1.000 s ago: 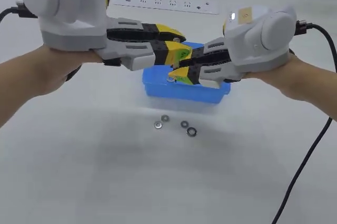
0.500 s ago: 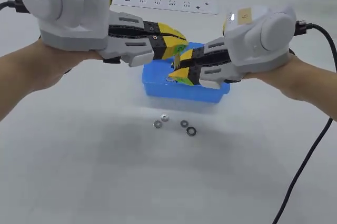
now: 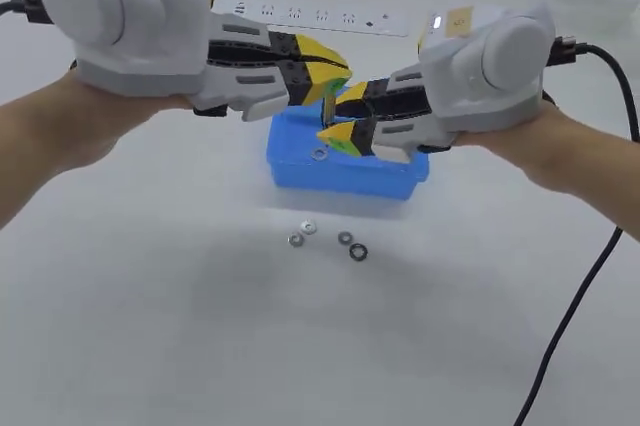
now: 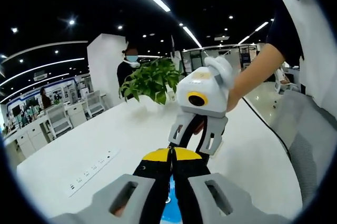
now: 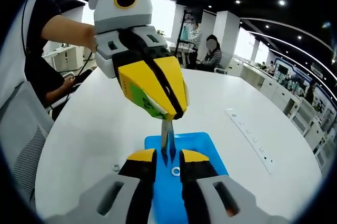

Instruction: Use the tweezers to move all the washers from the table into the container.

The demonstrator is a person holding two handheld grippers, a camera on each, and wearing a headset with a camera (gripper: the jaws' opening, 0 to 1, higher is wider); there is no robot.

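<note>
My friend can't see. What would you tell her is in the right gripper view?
The left gripper comes in from the top, shut on a pair of tweezers that point down between the open jaws of the right gripper. Below them a blue container sits on a white table with one washer in it.

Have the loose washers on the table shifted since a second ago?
No. The four washers lie in the same small cluster just in front of the blue container, spaced as before.
</note>
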